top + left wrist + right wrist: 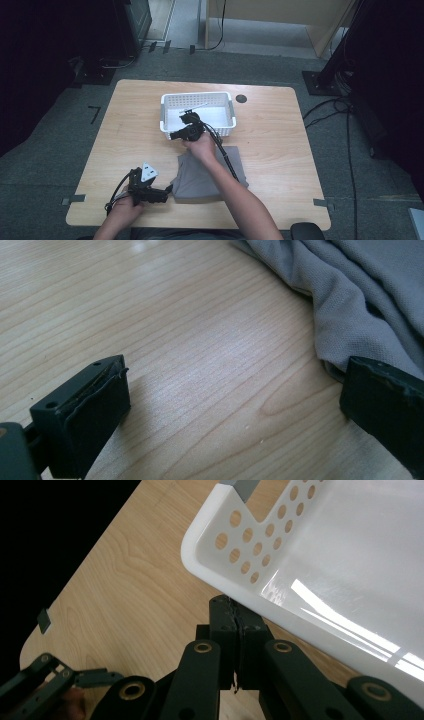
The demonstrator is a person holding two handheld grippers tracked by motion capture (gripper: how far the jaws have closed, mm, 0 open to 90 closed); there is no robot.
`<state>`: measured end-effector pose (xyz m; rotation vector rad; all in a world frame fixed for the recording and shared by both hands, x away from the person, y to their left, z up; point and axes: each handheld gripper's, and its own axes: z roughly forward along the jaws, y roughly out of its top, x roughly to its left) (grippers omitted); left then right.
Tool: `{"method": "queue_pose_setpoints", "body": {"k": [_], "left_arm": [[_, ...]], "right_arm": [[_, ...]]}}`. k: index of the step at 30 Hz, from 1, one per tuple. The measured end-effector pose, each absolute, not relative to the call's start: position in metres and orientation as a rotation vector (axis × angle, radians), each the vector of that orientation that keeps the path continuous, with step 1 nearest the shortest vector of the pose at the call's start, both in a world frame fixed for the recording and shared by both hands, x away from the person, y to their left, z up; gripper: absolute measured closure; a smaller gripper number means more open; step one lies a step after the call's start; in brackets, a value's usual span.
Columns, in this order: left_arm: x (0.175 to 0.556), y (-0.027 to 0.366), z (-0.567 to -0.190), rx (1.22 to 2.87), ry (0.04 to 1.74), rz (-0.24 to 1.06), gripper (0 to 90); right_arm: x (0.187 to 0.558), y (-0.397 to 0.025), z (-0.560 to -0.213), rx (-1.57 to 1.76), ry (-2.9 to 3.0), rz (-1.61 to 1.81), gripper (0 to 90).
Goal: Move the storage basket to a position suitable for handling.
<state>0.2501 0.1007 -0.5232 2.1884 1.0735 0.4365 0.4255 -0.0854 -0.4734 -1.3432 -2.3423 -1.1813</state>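
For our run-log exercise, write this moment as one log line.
left gripper: open, at grey cloth edge | right gripper: shut, empty, at white basket rim | basket: empty

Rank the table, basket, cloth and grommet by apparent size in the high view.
1. Table
2. Basket and cloth: look alike, and an arm covers part of the cloth, so unranked
3. Grommet
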Motion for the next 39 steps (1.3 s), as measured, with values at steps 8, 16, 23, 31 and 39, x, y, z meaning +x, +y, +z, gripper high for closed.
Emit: {"method": "queue_pose_setpoints", "body": {"k": [8,16,23,31,39], "left_arm": [[0.25,0.101,-0.523,2.188,1.074,0.436,0.0],[0.25,0.101,-0.523,2.187,1.074,0.436,0.0],[0.25,0.101,-0.523,2.186,1.075,0.436,0.0],[0.25,0.101,-0.523,2.186,1.075,0.436,0.0],[0.25,0.101,-0.523,2.186,1.075,0.435,0.0]], "right_arm": [[0.433,-0.081,-0.47,-1.353,-2.343,-1.197,87.1],[0.428,-0.094,-0.465,-1.309,-2.331,-1.196,78.7],[0.414,-0.116,-0.457,-1.275,-2.381,-1.204,68.1],[0.398,-0.147,-0.455,-1.295,-2.367,-1.221,60.8],[0.386,-0.18,-0.452,-1.355,-2.369,-1.239,56.2]]}}
